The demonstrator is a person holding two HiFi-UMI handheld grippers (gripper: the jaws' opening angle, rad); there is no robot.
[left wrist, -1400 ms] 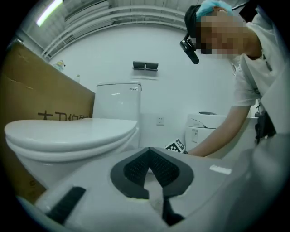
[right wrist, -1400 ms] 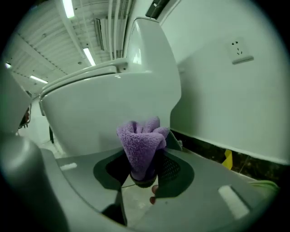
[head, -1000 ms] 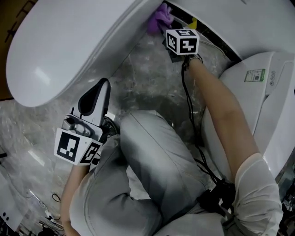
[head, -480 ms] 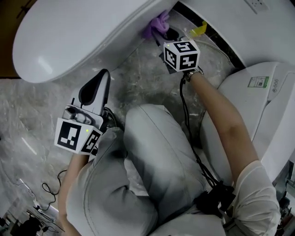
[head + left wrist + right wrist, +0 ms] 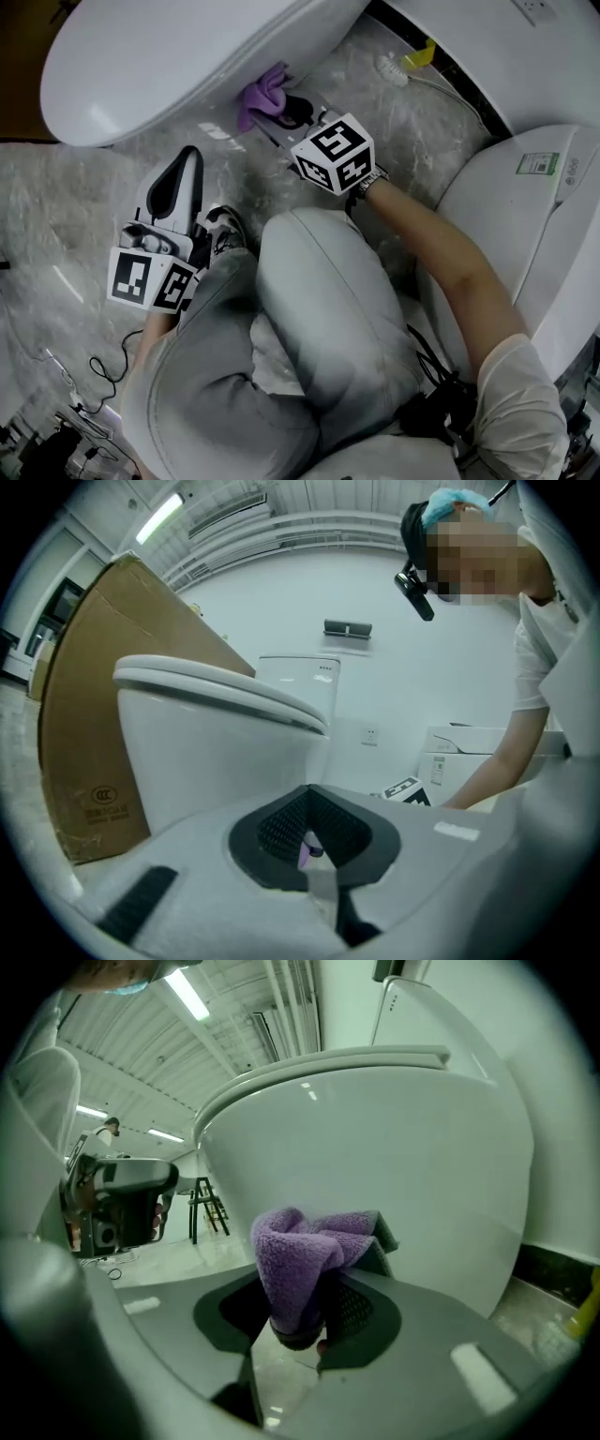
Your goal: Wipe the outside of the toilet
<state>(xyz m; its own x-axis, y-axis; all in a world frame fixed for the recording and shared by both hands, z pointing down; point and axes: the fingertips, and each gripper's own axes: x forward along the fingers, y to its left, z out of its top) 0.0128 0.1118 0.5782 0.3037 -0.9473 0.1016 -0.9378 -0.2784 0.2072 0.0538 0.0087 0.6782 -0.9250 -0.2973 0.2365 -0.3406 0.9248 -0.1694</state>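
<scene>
Head view: looked steeply down on a white toilet (image 5: 169, 56), lid shut, standing on a grey marbled floor (image 5: 56, 216). Held a purple cloth (image 5: 261, 97) in the right gripper (image 5: 289, 112), low at the bowl's side under the rim. Held the left gripper (image 5: 183, 164) over the floor beside a bent knee (image 5: 319, 300), apart from the toilet. Saw a thin cable (image 5: 98, 375) lying loose on the floor, and another white fixture (image 5: 525, 216) close on the right.

Left gripper view: found the jaws together with nothing between them. Faced the toilet (image 5: 206, 752) side on, with a tall cardboard box (image 5: 84, 742) just behind it, a plain white wall (image 5: 281, 602) with a socket (image 5: 372, 735), and a strip light (image 5: 159, 516) on the ceiling.

Right gripper view: found the jaws clamped on the bunched cloth (image 5: 300, 1260), very near the bowl's smooth white wall (image 5: 394, 1157); could not tell whether touching. Caught glossy floor below, ribbed ceiling with strip lights (image 5: 187, 993), and a stool (image 5: 208, 1206) well back.
</scene>
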